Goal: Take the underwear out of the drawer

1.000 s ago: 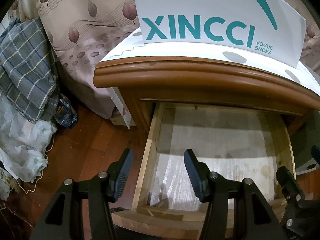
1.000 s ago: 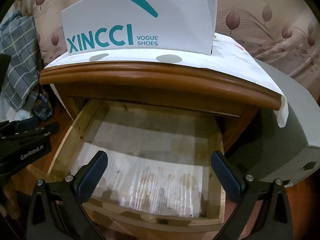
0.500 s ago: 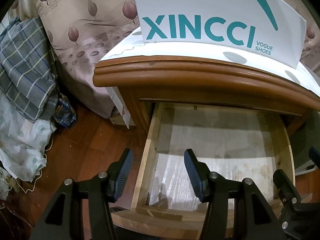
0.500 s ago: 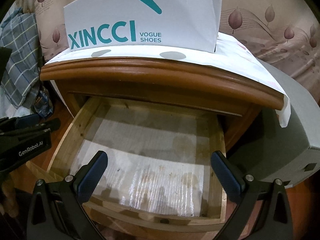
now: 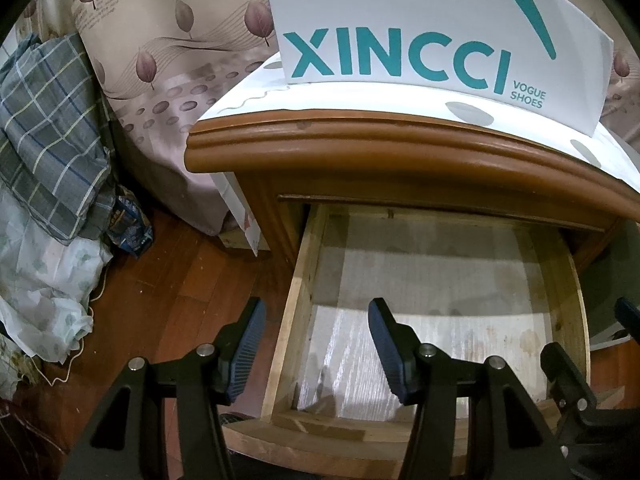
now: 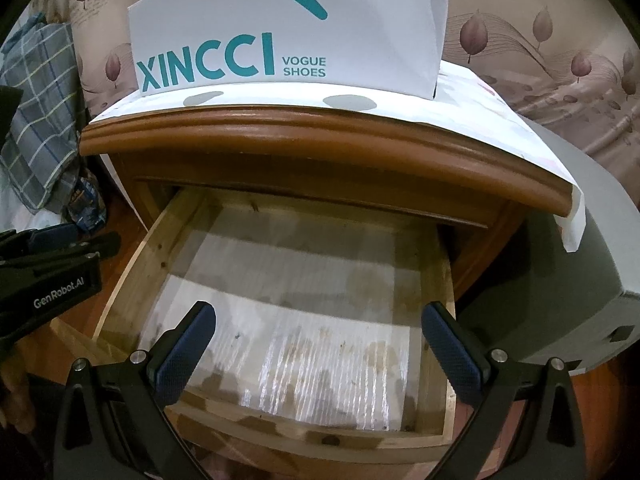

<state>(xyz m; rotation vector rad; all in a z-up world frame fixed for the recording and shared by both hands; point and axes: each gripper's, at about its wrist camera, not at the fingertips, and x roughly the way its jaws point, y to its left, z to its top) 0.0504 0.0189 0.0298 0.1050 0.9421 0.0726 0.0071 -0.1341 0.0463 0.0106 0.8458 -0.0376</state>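
The wooden drawer (image 5: 298, 280) of the nightstand stands pulled out, and only its pale, stained liner (image 6: 304, 320) shows inside. No underwear appears in either view. My left gripper (image 5: 316, 308) hangs open above the drawer's left wall with nothing between its fingers; in the right wrist view it shows at the left edge (image 6: 60, 252). My right gripper (image 6: 319, 312) is open wide over the drawer's front half and holds nothing. Part of it shows at the lower right of the left wrist view (image 5: 568, 372).
A white shoe box (image 5: 420, 40) stands on the nightstand top (image 5: 400, 152), which overhangs the drawer's back. A plaid cloth (image 5: 44, 132) and pale bedding lie on the red wood floor at left. A grey box (image 6: 560, 280) stands right of the nightstand.
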